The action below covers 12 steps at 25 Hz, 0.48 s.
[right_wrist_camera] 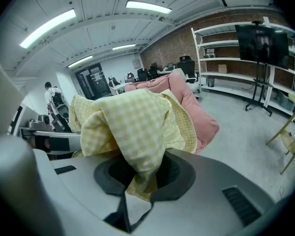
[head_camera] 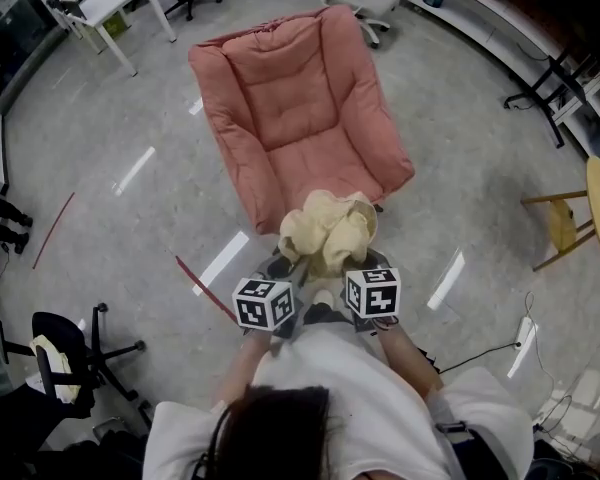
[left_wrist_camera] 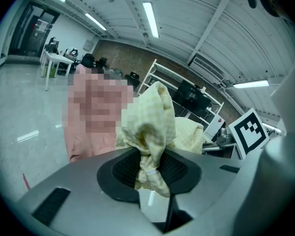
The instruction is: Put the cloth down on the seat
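The cloth (head_camera: 328,230) hangs bunched between the two grippers, which sit side by side with their marker cubes nearly touching. The left gripper (head_camera: 292,266) pinches a twisted, rope-like fold of it, its jaws pressed onto the fabric from both sides. The right gripper (head_camera: 352,260) clamps a broader fold the same way. From above, the bundle lies over the near edge of the chair (head_camera: 295,98), just ahead of both grippers. Whether it touches the cushion I cannot tell.

The cloth is thin and soft, pale yellow with a fine check, crumpled into rounded puffs. A short tail of it pokes out below each pair of jaws. The chair is a wide, pink, padded seat with stitched panels and thick rolled sides. It stands on a smooth grey floor (head_camera: 110,218) that shines under the lights. A wooden stool (head_camera: 590,213) stands well apart at the right, cut off by the frame edge.

The person's head and white shirt (head_camera: 350,408) hide both hands. In the left gripper view most of the chair cannot be made out, and the cloth hides the room behind it.
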Tool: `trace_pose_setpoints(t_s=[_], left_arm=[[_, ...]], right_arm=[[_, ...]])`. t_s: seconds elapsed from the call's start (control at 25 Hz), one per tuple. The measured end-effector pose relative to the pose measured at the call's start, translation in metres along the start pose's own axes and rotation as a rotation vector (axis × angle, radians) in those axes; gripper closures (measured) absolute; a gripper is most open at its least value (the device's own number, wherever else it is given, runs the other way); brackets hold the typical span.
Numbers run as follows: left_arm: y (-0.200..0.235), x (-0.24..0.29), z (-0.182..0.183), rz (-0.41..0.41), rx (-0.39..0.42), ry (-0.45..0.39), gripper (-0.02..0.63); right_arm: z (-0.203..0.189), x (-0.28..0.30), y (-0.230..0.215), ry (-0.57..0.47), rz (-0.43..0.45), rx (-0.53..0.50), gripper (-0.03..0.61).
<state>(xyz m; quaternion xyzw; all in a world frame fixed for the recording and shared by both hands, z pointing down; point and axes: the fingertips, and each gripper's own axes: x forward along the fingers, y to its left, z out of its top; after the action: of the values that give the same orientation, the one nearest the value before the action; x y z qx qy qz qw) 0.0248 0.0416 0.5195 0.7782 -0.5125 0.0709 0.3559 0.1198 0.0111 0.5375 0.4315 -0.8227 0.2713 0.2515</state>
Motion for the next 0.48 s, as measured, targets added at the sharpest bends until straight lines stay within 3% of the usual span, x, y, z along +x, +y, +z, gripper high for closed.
trace_pose_setpoints(t_s=[0.48], left_arm=[[-0.01,0.044,0.018,0.008,-0.011,0.0,0.502]], right_arm=[[0.023,0.014,-0.045,0.004,0.001,-0.016,0.487]])
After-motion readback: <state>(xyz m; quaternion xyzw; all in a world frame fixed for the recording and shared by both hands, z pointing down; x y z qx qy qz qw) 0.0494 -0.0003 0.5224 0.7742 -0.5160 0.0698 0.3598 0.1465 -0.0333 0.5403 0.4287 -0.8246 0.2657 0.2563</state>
